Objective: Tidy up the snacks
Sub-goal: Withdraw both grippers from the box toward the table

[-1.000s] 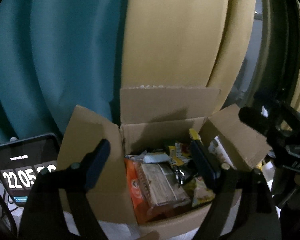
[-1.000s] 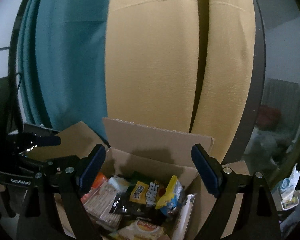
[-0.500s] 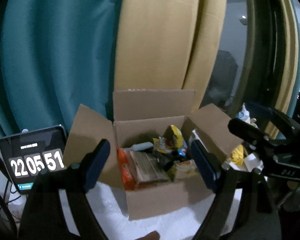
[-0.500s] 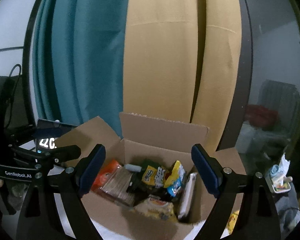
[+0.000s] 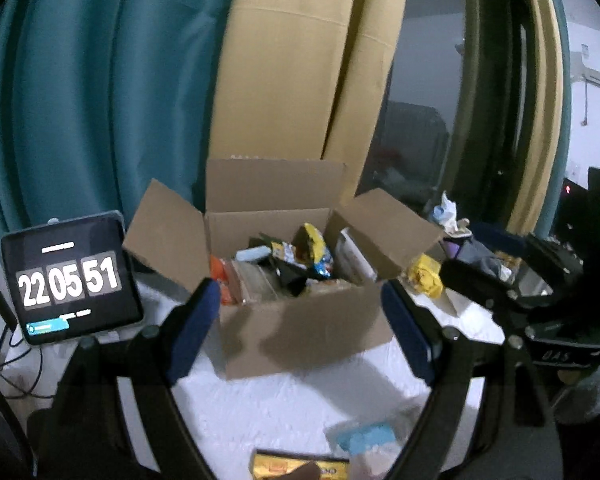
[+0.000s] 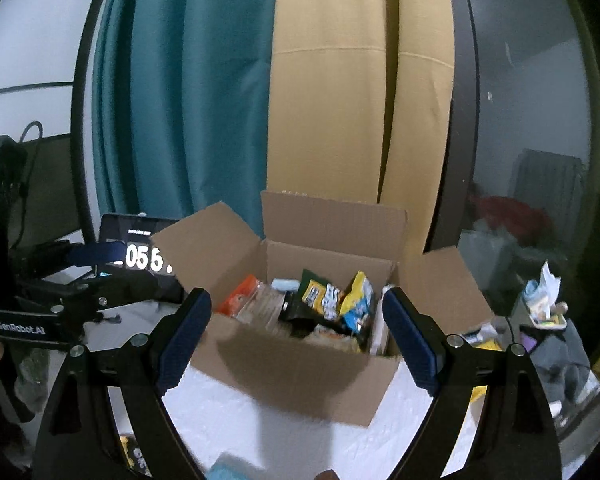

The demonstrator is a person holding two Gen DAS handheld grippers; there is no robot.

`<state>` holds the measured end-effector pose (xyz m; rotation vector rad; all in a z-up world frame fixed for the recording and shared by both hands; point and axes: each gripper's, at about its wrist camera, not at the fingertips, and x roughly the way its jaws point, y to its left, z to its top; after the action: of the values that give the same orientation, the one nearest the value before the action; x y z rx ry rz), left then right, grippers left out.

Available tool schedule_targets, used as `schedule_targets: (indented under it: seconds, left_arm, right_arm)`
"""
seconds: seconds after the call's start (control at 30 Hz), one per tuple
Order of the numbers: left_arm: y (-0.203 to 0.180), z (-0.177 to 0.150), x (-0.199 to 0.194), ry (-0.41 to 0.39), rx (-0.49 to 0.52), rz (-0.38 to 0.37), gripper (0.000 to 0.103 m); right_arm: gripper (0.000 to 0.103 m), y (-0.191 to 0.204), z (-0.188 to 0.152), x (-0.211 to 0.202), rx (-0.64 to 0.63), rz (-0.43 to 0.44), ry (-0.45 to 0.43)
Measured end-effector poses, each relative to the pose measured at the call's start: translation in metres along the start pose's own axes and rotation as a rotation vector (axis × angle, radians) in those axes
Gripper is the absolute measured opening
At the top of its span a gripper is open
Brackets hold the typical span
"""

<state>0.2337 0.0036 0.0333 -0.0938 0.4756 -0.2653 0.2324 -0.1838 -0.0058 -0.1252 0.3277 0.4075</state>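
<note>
An open cardboard box stands on the white table, flaps up, filled with several snack packs such as a yellow bag and an orange pack. It also shows in the right wrist view, with a yellow-blue bag. My left gripper is open and empty, in front of the box. My right gripper is open and empty, also in front of it. A gold pack and a clear pack with blue lie at the near table edge.
A tablet showing a clock stands left of the box. Clutter with a yellow wrapper lies to the right. Teal and tan curtains hang behind. The right gripper shows at the left view's right side.
Both grippers have pulled back from over the box toward me, so the whole box and the near table surface now show. Both stay open and empty.
</note>
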Motion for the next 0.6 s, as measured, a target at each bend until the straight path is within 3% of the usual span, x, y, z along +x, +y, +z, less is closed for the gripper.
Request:
schedule_targets:
  seconds: [0.6]
  left_arm:
    - [-0.002, -0.068, -0.055, 0.009, -0.019, -0.018, 0.084]
  right_arm:
    - [0.090, 0.034, -0.061, -0.051, 0.077, 0.028, 0.040]
